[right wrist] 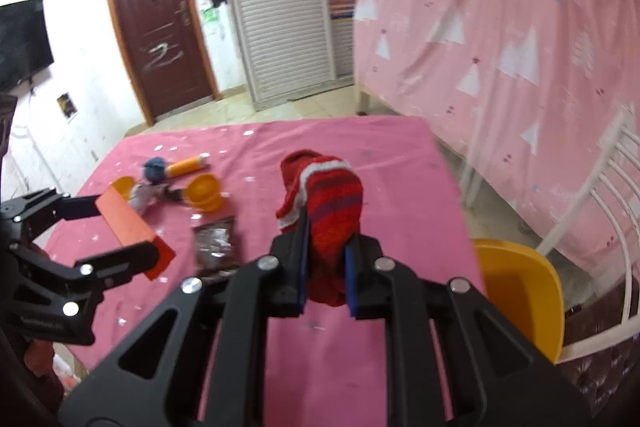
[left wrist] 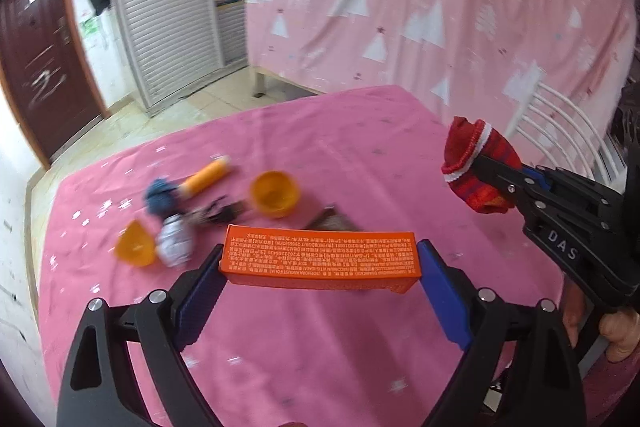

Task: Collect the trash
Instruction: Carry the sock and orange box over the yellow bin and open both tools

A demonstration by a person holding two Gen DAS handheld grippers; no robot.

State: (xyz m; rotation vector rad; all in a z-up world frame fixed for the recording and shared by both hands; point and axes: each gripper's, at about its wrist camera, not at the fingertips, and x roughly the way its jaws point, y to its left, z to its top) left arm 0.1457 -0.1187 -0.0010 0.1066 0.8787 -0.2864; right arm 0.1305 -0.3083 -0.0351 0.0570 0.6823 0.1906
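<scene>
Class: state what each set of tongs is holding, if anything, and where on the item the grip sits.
Left tongs: orange box, clamped across its two short ends. Right tongs: red knitted sock, pinched near one end, white-trimmed cuff free.

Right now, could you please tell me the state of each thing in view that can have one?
Left claw: clamped on the orange box, held above the table.
Orange box: gripped by its ends, level.
Right claw: shut on the red sock.
Red sock: held in the air, bunched.
Orange tube: lying on the table.
Brown packet: lying flat.
Door: closed.
</scene>
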